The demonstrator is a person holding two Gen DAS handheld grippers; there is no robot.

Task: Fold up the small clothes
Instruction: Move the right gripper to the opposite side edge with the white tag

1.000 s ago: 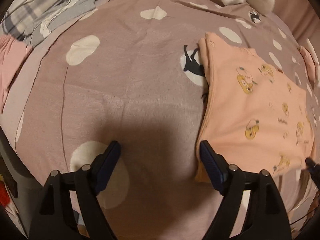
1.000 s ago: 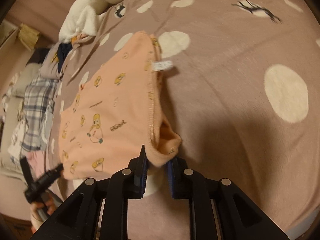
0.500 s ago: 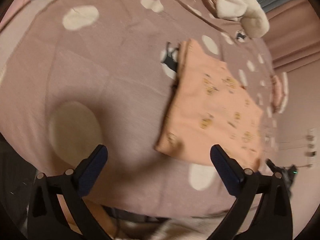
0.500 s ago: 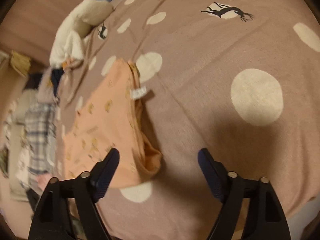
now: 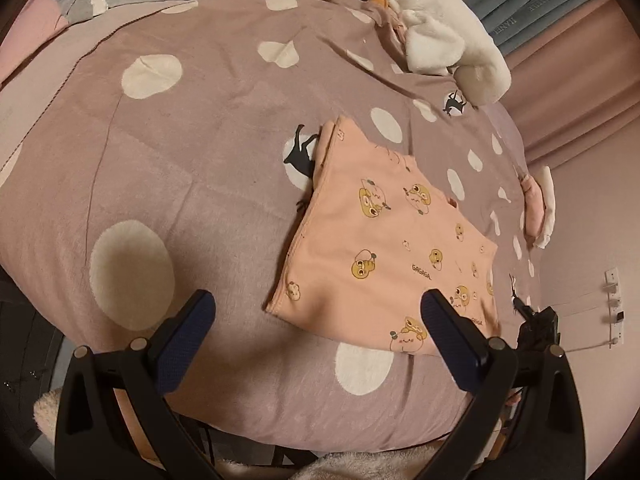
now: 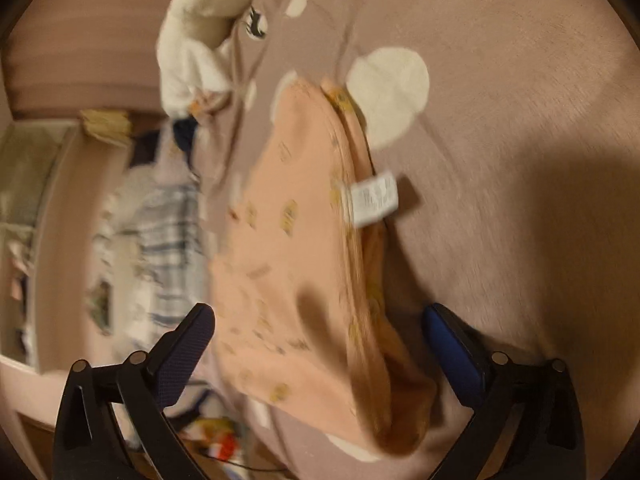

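A small peach garment (image 5: 384, 248) printed with yellow cartoon characters lies folded flat on a mauve blanket (image 5: 208, 168) with cream polka dots. In the left wrist view the left gripper (image 5: 316, 320) has its two fingers spread wide, holding nothing, its right finger over the garment's near edge. The blurred right wrist view shows the right gripper (image 6: 318, 328) also spread wide and empty, with the garment's (image 6: 296, 264) near end between its fingers. A white label (image 6: 374, 198) sticks out from the garment's right edge. White plush fabric (image 5: 444, 36) lies far off.
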